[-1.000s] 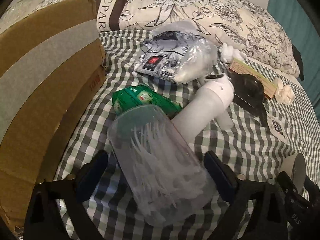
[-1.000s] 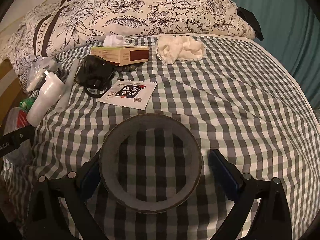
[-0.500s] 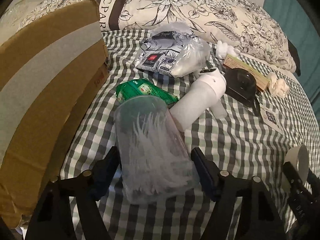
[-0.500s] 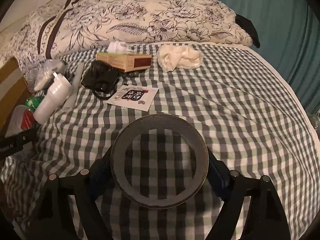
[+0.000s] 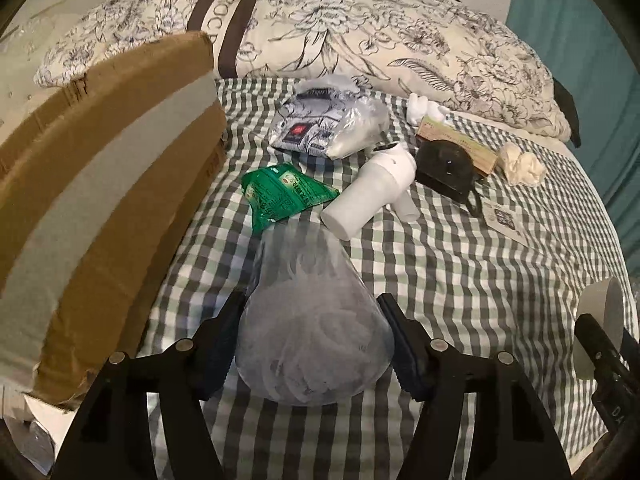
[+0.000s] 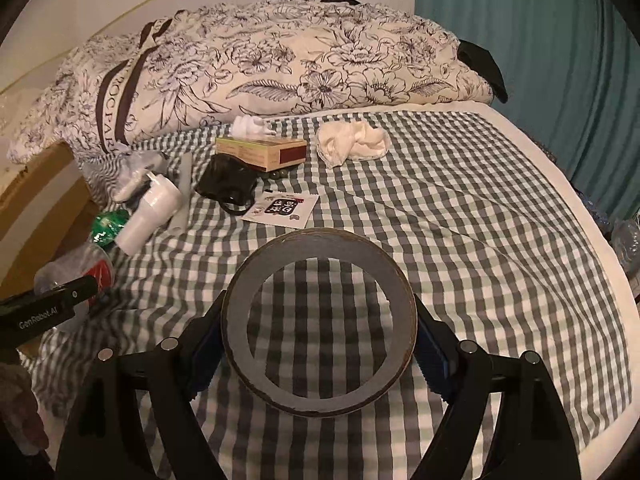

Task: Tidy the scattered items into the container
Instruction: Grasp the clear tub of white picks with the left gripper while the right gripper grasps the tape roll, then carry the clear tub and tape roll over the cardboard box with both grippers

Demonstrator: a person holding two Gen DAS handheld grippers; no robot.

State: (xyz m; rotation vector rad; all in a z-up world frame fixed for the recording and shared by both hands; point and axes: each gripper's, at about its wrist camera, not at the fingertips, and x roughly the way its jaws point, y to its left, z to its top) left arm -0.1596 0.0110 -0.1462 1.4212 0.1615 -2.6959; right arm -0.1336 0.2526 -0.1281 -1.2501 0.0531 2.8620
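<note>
Bed (image 6: pixel 460 208), checked sheet, floral pillow (image 6: pixel 280 64) at 12 o'clock. Cardboard box (image 5: pixel 100 184), the likely container, stands at 9–10 o'clock from the left tongs (image 5: pixel 312 344), just beside them; far off at 9 o'clock from the right tongs (image 6: pixel 318 344), so the left side looks nearer for the drop. Left tongs narrow, clamped on a clear plastic jar (image 5: pixel 310 320) of white picks, long axis pointing toward 12. Right tongs clamped across a tape roll (image 6: pixel 318 322), ring face to the camera. Loose on the bed at 12–1 of the left tongs: white bottle (image 5: pixel 370 194), tissue pack (image 5: pixel 328 124), black pouch (image 5: pixel 444 164), green packet (image 5: pixel 286 196), long axis 10-to-4, then sticker card (image 6: pixel 282 206), cloth wad (image 6: pixel 352 144).
</note>
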